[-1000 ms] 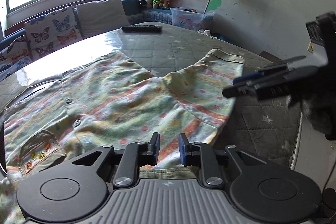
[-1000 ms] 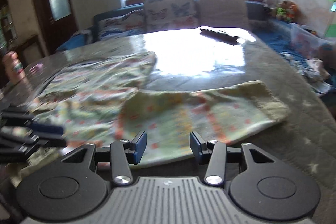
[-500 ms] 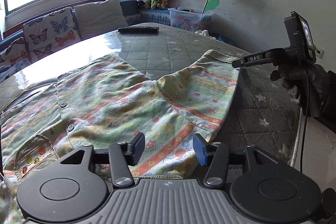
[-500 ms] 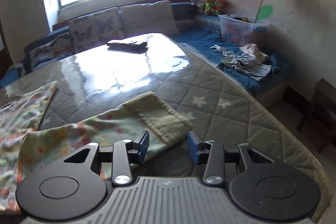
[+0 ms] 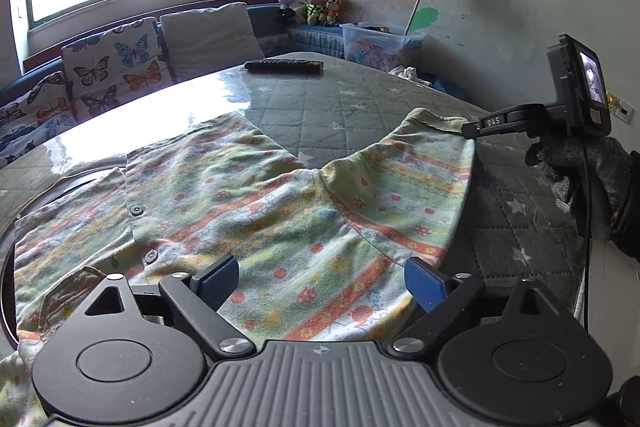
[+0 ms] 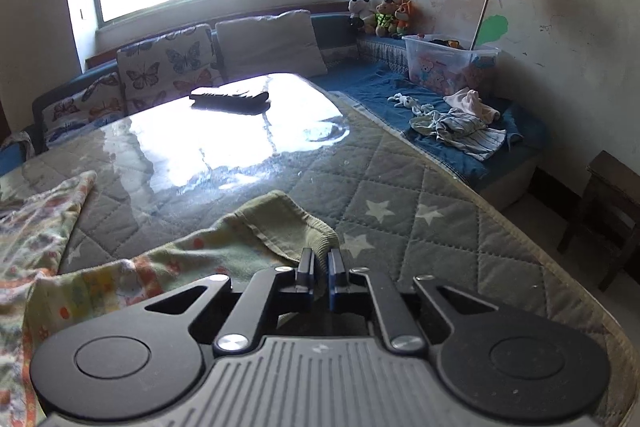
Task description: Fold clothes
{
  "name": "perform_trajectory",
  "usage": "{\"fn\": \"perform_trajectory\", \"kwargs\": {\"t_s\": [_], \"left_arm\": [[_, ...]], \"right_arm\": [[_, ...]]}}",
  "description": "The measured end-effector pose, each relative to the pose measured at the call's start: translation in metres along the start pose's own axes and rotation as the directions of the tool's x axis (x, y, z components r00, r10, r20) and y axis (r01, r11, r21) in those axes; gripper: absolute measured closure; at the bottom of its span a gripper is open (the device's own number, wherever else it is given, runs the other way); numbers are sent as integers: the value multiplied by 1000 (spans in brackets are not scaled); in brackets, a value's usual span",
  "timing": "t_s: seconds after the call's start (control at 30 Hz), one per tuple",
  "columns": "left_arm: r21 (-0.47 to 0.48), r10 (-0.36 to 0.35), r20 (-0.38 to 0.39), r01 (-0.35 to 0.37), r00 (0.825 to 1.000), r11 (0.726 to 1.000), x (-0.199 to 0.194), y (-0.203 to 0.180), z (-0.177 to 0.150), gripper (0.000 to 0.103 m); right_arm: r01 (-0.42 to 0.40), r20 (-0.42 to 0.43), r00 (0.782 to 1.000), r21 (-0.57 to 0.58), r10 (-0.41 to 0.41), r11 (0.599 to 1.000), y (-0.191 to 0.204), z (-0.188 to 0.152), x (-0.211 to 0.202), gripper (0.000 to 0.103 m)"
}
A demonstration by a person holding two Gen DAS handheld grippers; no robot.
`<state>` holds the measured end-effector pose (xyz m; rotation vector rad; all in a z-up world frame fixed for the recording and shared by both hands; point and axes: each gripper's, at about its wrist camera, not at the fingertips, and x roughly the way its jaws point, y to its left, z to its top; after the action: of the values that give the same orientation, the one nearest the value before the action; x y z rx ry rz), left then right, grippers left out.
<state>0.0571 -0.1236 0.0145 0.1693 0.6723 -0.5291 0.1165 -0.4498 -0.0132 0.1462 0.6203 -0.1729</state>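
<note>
A quilted table (image 6: 400, 195) with a star pattern fills both views; its far half lies bare and glossy under the window glare, and its curved right edge drops off toward a blue bench (image 6: 472, 131) strewn with small clothes. Spread over the near-left part of the table is the patterned shirt (image 5: 248, 203), buttons facing up, one sleeve (image 5: 416, 175) reaching out toward the right rim — the quilt beyond that sleeve is open up to the edge. The left gripper (image 5: 320, 277) hovers low over the shirt's body near its near hem, jaws wide apart with nothing between them. The right gripper (image 6: 319, 269) has its jaws pressed together on the ribbed cuff (image 6: 296, 227) at the sleeve's end, seen from the left wrist as a thin black tip at the cuff corner, held by a gloved hand (image 5: 580, 171). A dark remote (image 5: 284, 66) lies far back on the table, well apart from the shirt.
</note>
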Motion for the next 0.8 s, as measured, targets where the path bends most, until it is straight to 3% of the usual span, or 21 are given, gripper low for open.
{"fn": "perform_trajectory", "kwargs": {"t_s": [0.37, 0.53, 0.67, 0.8], "left_arm": [[55, 92, -26, -90, 995, 994, 29, -13, 9, 12], [108, 106, -43, -101, 993, 989, 39, -23, 6, 12], [70, 111, -20, -110, 994, 992, 24, -13, 3, 12], [4, 142, 33, -142, 989, 990, -8, 9, -1, 11]], "right_arm": [[-52, 95, 994, 38, 49, 998, -1, 17, -33, 98], [-136, 169, 977, 5, 133, 991, 13, 39, -66, 99], [-245, 233, 939, -64, 253, 967, 42, 58, -103, 99], [-338, 271, 887, -167, 373, 926, 82, 70, -132, 99]]}}
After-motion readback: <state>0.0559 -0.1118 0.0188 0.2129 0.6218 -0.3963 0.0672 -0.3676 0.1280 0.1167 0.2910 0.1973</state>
